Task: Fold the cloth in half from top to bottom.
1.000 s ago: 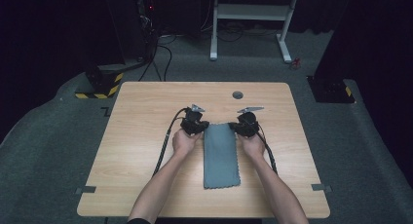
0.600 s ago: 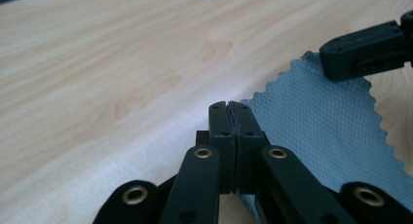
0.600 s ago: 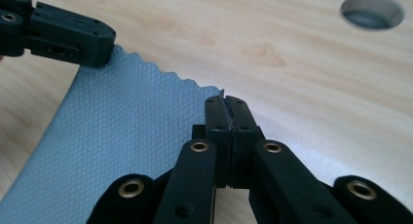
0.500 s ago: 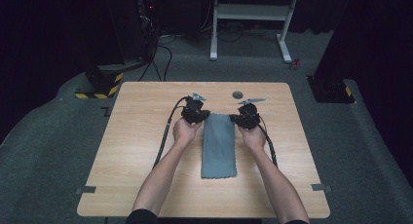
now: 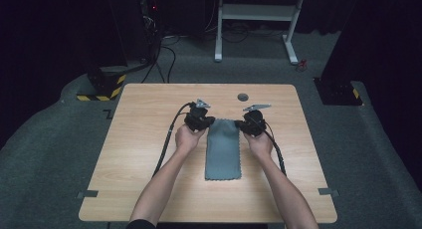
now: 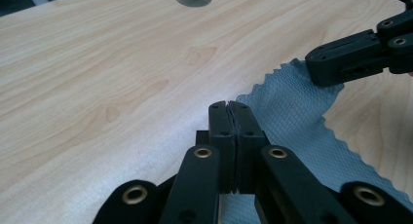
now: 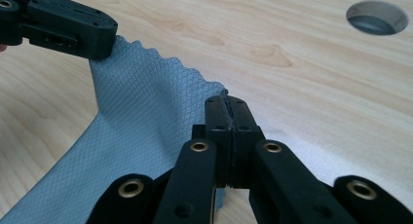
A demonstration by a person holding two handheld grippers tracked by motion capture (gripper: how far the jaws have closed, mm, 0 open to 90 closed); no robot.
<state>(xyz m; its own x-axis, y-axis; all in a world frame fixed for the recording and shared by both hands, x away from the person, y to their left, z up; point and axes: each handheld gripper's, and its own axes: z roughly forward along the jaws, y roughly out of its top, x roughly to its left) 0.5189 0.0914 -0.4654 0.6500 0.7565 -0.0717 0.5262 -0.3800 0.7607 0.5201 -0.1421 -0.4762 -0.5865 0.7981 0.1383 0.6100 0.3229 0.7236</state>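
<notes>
Wooden table [image 5: 149,139]; both claws pinch grey cloth [image 5: 223,149] far corners, corners hidden between jaws.

A light wooden desk [image 5: 144,139] stands on grey carpet. A round hole [image 5: 243,96] sits near its far edge. Nearer than the hole, a grey cloth [image 5: 223,152] lies lengthwise on the desk's middle.
</notes>
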